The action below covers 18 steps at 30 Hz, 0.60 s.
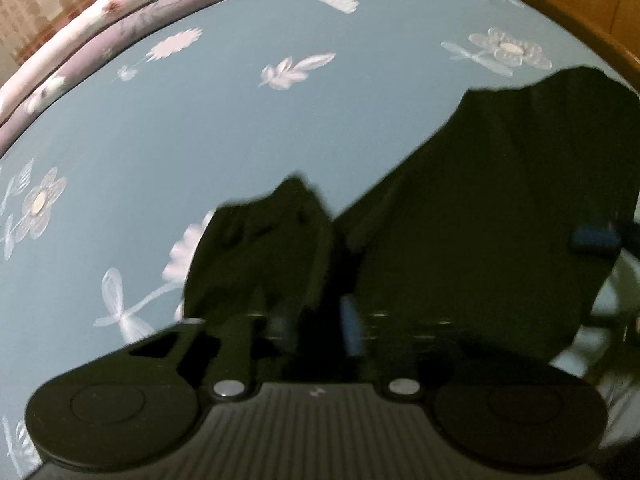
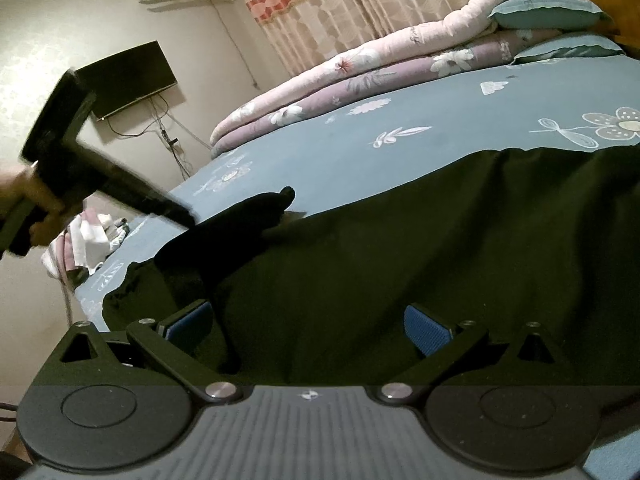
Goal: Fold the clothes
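A dark garment (image 2: 400, 248) lies spread on the blue flowered bedsheet (image 2: 360, 140). In the left wrist view the garment (image 1: 480, 208) fills the right half, and a raised, blurred fold of it (image 1: 260, 248) stands just ahead of my left gripper (image 1: 314, 320). That gripper's jaws stand apart over the cloth, one blue pad (image 1: 349, 328) bare. In the right wrist view a hand (image 2: 24, 200) holds the left gripper (image 2: 272, 204), slanting down onto the garment's left part. My right gripper (image 2: 308, 320) hovers wide open over the near cloth. Its pads (image 2: 424, 328) press on nothing.
Folded pink and purple quilts (image 2: 360, 76) and pillows (image 2: 548, 12) lie along the bed's far side. A wooden headboard (image 1: 580, 4) curves at the right. A heap of clothes (image 2: 88, 240) sits beyond the bed's left edge, with a wall screen (image 2: 128, 76) and curtain (image 2: 320, 4) behind.
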{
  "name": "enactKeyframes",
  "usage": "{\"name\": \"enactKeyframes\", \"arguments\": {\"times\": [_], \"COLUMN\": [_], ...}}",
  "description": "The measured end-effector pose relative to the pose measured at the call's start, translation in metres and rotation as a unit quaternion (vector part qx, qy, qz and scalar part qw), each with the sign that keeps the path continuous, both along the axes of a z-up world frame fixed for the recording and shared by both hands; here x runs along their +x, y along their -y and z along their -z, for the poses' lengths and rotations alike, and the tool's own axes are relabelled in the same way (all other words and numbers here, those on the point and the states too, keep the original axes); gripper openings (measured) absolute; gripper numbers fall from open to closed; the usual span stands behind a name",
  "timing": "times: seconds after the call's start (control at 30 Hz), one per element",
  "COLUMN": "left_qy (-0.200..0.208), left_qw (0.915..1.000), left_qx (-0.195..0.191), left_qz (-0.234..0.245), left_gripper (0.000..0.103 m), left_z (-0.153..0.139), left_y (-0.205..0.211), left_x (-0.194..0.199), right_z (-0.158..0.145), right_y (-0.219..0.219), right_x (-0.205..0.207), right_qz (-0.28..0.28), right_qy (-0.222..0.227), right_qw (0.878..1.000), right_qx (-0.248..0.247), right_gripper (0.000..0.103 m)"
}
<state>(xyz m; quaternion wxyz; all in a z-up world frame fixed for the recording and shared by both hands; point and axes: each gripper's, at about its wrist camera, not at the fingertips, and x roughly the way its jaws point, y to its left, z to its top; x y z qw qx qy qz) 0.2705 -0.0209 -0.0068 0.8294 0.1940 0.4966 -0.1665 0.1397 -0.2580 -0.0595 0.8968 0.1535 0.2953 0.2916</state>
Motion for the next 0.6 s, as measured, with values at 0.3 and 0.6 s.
{"name": "enactKeyframes", "arguments": {"times": [0.3, 0.6], "left_qy": [-0.028, -0.009], "left_qw": [0.9987, 0.9977], "left_qx": [0.042, 0.067], "left_qz": [-0.002, 0.01], "left_gripper": [0.001, 0.001], "left_z": [0.044, 0.009], "left_y": [0.022, -0.018], "left_x": [0.039, 0.0], "right_z": [-0.002, -0.003], "right_y": [0.008, 0.006], "right_x": [0.0, 0.001], "right_qz": [0.007, 0.002], "right_qy": [0.001, 0.002], "right_qw": [1.0, 1.0], "right_qx": [0.02, 0.017], "right_gripper": [0.103, 0.103]}}
